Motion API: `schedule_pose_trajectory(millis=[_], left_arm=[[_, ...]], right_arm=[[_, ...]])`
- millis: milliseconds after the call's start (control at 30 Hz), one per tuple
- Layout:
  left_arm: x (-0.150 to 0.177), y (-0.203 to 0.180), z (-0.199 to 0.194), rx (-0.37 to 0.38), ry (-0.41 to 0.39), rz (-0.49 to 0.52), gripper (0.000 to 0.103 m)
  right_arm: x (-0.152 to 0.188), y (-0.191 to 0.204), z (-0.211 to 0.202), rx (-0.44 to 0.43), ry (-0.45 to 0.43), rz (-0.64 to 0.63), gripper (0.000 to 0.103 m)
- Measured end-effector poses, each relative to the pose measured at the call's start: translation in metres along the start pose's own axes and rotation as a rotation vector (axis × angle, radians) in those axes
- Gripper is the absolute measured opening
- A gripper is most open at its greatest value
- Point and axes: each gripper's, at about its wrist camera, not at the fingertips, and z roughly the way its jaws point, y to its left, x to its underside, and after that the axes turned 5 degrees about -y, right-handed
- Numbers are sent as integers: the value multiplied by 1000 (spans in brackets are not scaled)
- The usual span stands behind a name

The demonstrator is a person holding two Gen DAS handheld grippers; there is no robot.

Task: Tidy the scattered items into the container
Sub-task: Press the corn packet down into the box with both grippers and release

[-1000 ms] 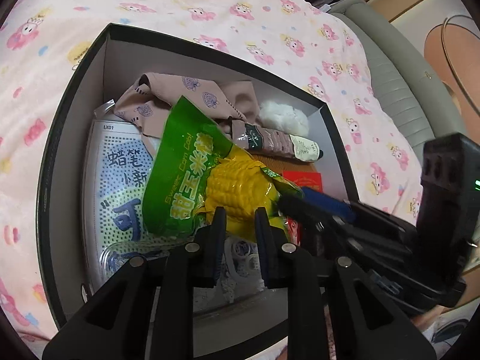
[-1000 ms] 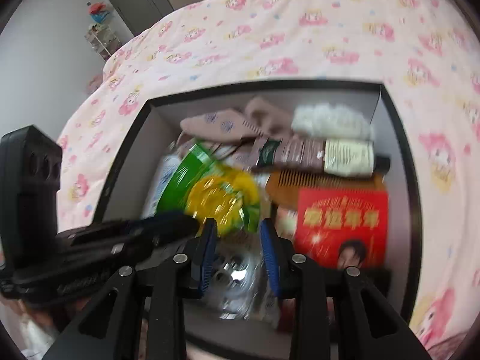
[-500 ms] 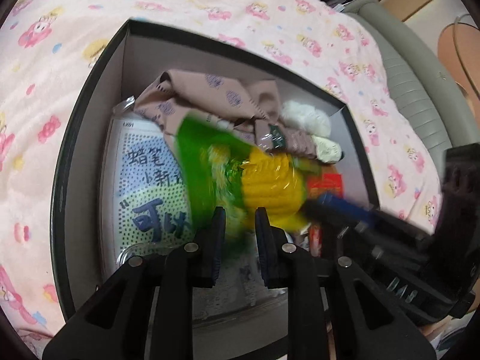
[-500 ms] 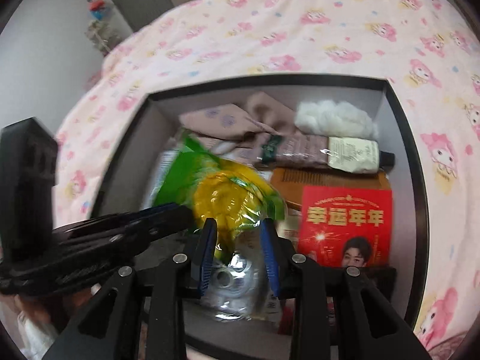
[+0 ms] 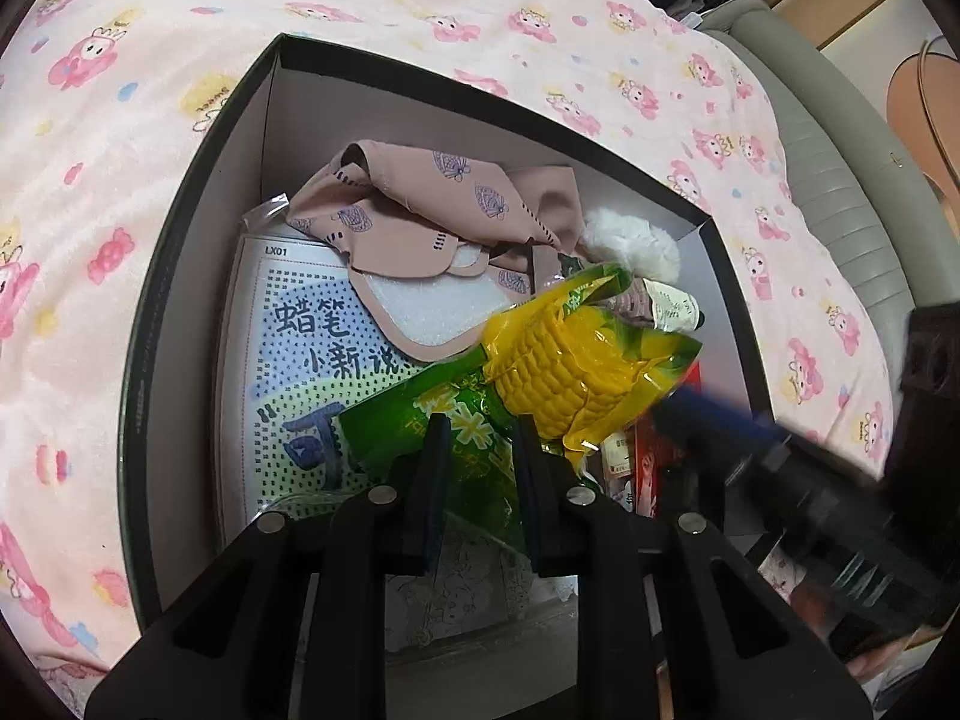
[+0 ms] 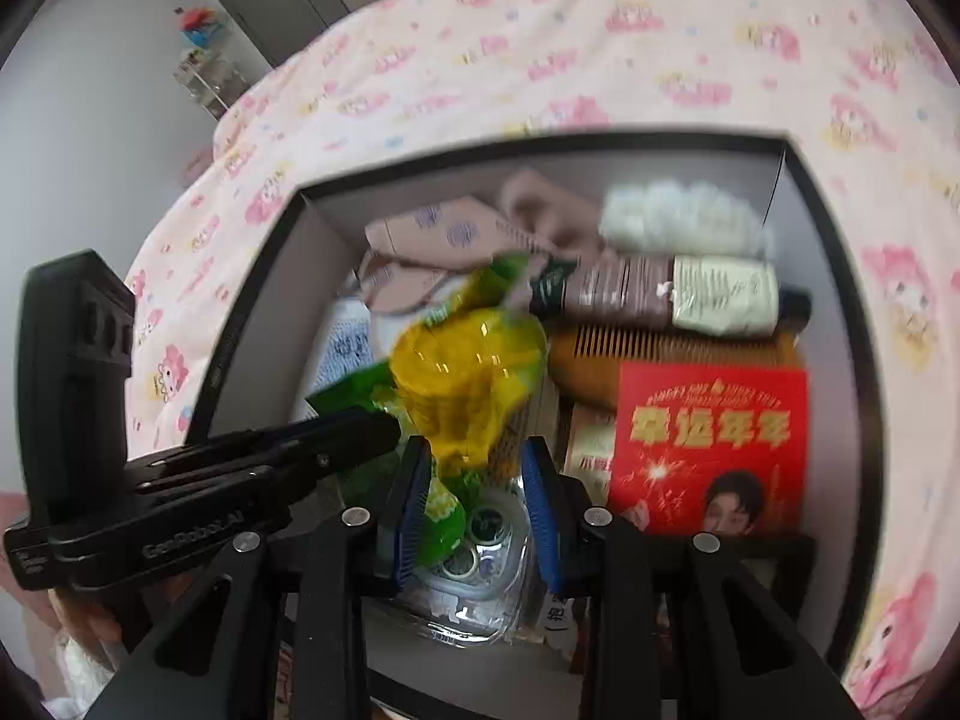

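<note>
Corn pack [image 5: 540,384], a green and yellow plastic bag with a cob inside, hangs over the open box [image 5: 180,276] that sits on a bed with a pink cartoon blanket [image 5: 420,6]. Both tools have it. The left hand-held gripper [image 5: 474,462] is clamped on the green end of the bag, its two black fingers [image 5: 432,468] pressing the film from either side. The right hand-held gripper [image 6: 474,510] has its blue-padded fingers [image 6: 414,510] a little apart with the bag's crumpled lower edge between them; the wrist view is blurred there, and the film seems pinched but I cannot tell for certain. In the left wrist view the right tool reaches in from the right, its blue tip [image 5: 708,414] against the yellow end of the pack.

Inside the box, along the left wall, lies a flat sleeve with a dotted blue and green print [image 5: 300,372]. A tan cloth [image 5: 432,216] with small purple marks is bunched over its far end. A white fluffy ball [image 6: 678,216] sits in the far right corner, a brown and cream tube [image 6: 666,294] lies across just in front of it, then a wooden comb [image 6: 660,354], then a red card [image 6: 714,444] with yellow letters. A clear plastic case [image 6: 474,546] lies on the bottom beneath the right tool's fingers. Beyond the bed, a grey padded edge [image 5: 840,192] shows at the right.
</note>
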Motion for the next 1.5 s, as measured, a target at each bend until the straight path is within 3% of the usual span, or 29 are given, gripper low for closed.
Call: schedule_pose_trajectory(millis=[100,200,433,533,600,667,767,833,900,1033,1100,1167,1233,1333,1500], left_arm=[[1,-3,4,43,33,8,22],[4,-9,10,114,91,18,23],[0,-3,0,20,23,3,23],[-2,-2,-6,26,-4,-1,23],[-1,-2,-8,47,-4,-6,23],[1,-4,-1,94,47,-12,23],[6,-10,10,149,126,-3,23],[7,-16,14,107,132,32,23],[6,-15,16,61,119,37,23],[-6,-18,10,-74,38,70,23],[-6,-20,6,-50,23,77,23],[-6,-20,2,7,29,54,23],[-8,-20,0,16,22,44,23],[-15,-21,-4,24,-8,37,23],[-21,-20,5,28,8,26,23]], right_arm=[[-14,-5,-9,44,-68,-9,28],[-21,-10,13,7,16,-8,26],[2,-6,0,-20,47,11,18],[16,-4,-6,-38,80,-4,18],[10,-11,-20,-31,29,18,18],[-4,-11,-30,-3,-37,-11,18],[-19,-11,-16,21,-28,-43,18],[-23,-12,2,-3,17,-34,18],[-19,-14,12,32,44,-25,18],[-1,-20,4,11,74,22,18],[4,-21,-3,-10,65,51,18],[4,-19,-12,17,25,46,18],[1,-17,-21,34,-16,52,18],[3,-10,-15,-32,21,38,18],[13,-13,9,-32,94,62,18]])
